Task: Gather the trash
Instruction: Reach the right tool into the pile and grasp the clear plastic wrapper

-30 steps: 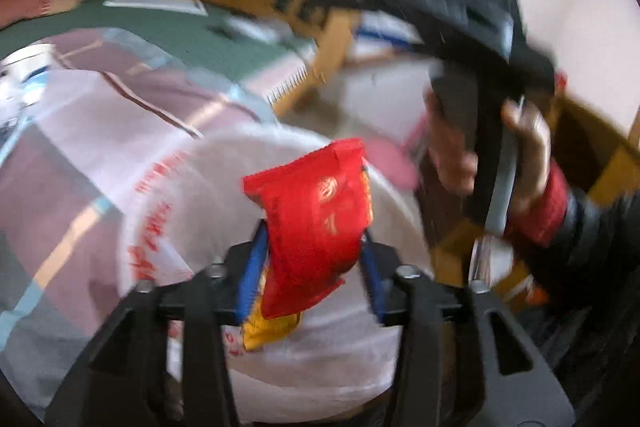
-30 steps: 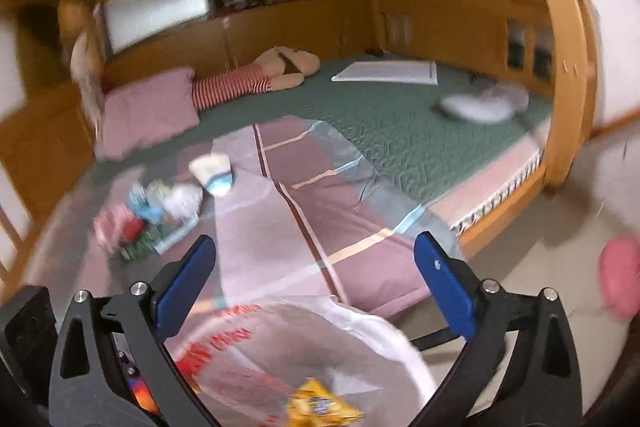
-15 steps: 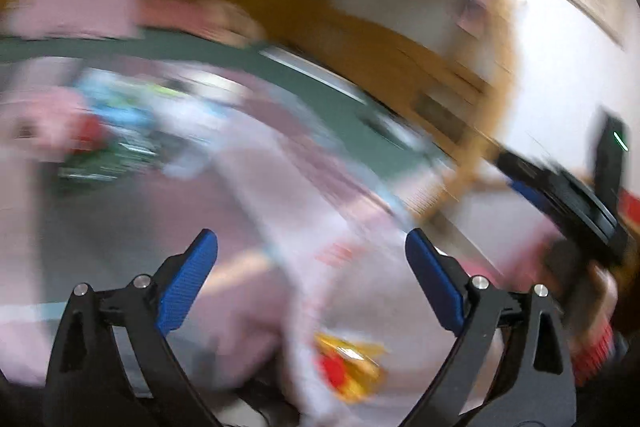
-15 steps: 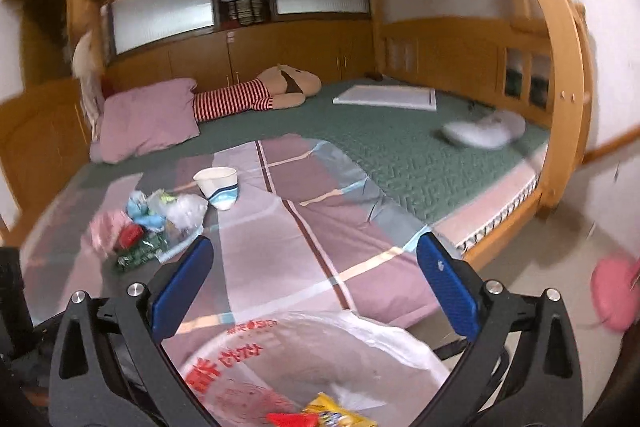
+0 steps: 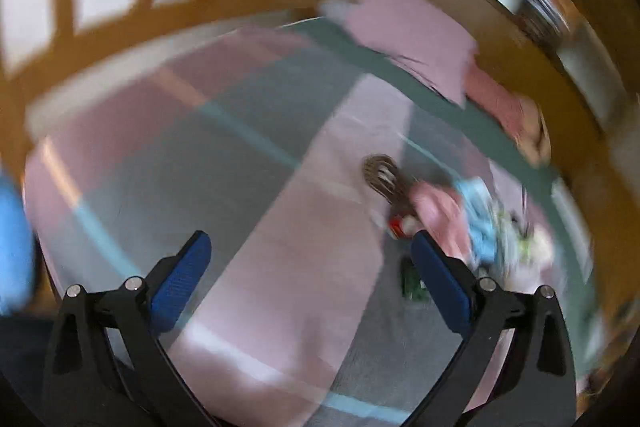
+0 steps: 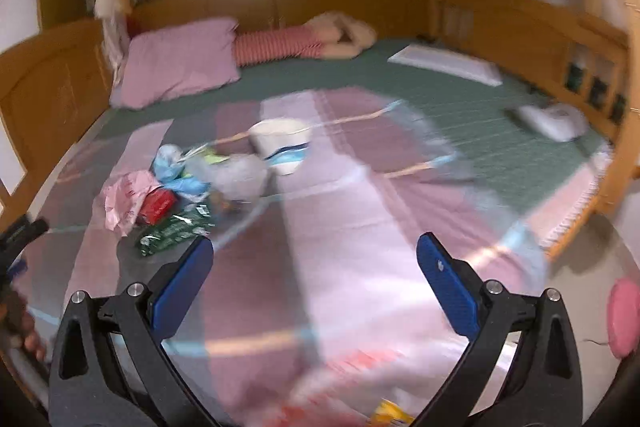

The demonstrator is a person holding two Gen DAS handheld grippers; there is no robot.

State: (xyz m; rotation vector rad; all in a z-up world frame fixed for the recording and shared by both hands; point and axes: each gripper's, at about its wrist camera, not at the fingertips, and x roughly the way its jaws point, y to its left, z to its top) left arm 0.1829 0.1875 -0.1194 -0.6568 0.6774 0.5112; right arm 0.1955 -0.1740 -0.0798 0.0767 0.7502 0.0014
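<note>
A pile of trash lies on the striped bedspread (image 6: 340, 227): a pink wrapper (image 6: 124, 199), a red packet (image 6: 158, 205), a green packet (image 6: 176, 231), a blue bag (image 6: 172, 163), a clear bag (image 6: 240, 177) and a paper cup (image 6: 282, 145). My right gripper (image 6: 315, 243) is open and holds nothing, to the right of the pile. The white trash bag (image 6: 340, 387) with a yellow packet (image 6: 390, 419) sits at the bottom edge. My left gripper (image 5: 310, 243) has nothing between its jaws, which are opening. In its blurred view the pink wrapper (image 5: 436, 211) and green packet (image 5: 412, 285) lie beside its right finger.
A pink pillow (image 6: 180, 63) and a striped plush toy (image 6: 304, 41) lie at the head of the bed. A flat white item (image 6: 444, 63) and a white object (image 6: 556, 119) rest on the green mattress. Wooden bed rails surround it. A pink slipper (image 6: 624, 319) lies on the floor.
My left gripper let go of the red packet over the white bag, opened wide and swung round to the bed. My right gripper moved in over the bedspread; the bag slid to the bottom edge.
</note>
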